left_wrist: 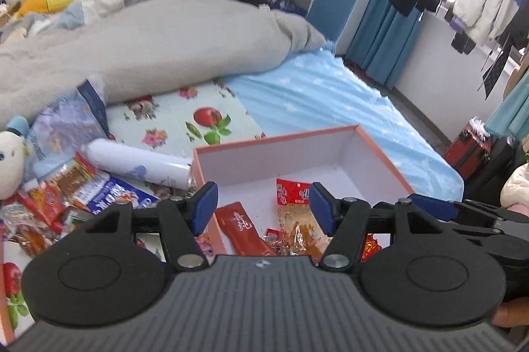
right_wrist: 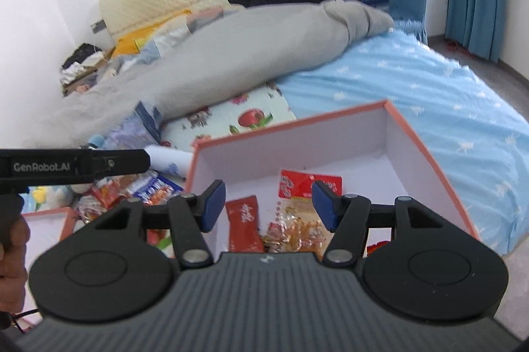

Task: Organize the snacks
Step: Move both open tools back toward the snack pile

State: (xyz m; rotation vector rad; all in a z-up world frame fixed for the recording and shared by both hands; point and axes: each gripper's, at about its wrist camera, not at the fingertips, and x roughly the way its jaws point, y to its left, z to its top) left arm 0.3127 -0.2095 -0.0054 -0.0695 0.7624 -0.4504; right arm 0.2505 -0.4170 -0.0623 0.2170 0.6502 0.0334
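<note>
Both tongs (left_wrist: 263, 208) (right_wrist: 268, 205) open, empty – box (left_wrist: 380, 153) pkts below part-hidden, labels unreadable.

Black ribbed gripper bodies, blue-padded fingers (left_wrist: 205, 208), silver pivot screws

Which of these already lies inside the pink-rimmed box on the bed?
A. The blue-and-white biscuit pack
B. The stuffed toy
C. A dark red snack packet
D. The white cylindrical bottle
C: the dark red snack packet lies on the white floor of the box, beside other wrappers, while the white bottle, the stuffed toy and the blue-and-white pack all lie outside its left wall.
</note>
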